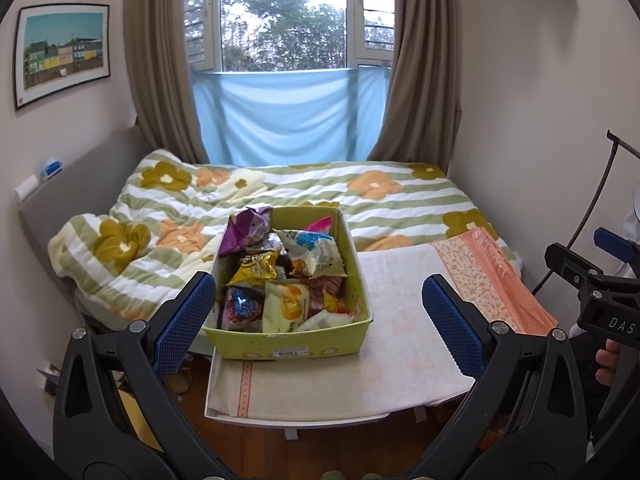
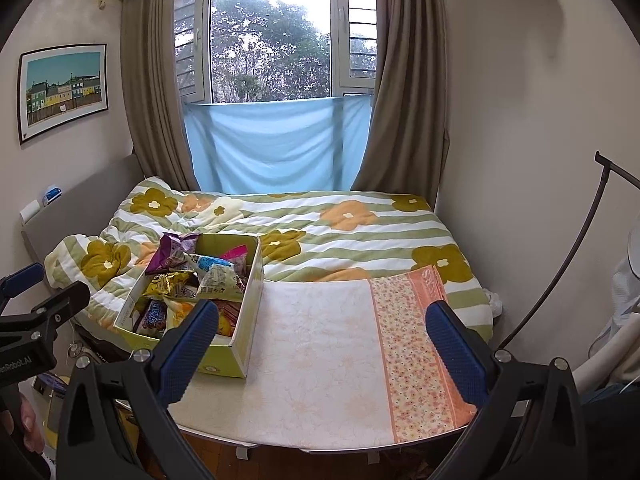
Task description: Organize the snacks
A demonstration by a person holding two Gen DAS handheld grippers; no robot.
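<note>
Hovering wide open and empty, left gripper (image 1: 318, 320) faces the snack box (image 1: 294, 344) at the tabletop's (image 1: 400, 344) left edge; right gripper (image 2: 322, 344), also open, sits farther off.

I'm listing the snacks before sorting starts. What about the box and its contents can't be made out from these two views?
- Lower packets in the green box: both views, covered by top packets like the purple bag.
- Box's near left corner: right wrist view, behind the right gripper finger.
- Front label: left wrist view, upside down, too small.

home bedroom | flower-patterned striped quilt on bed (image 2: 320, 236) centre | brown curtains (image 2: 404, 92) top | framed picture (image 2: 64, 88) upper left
</note>
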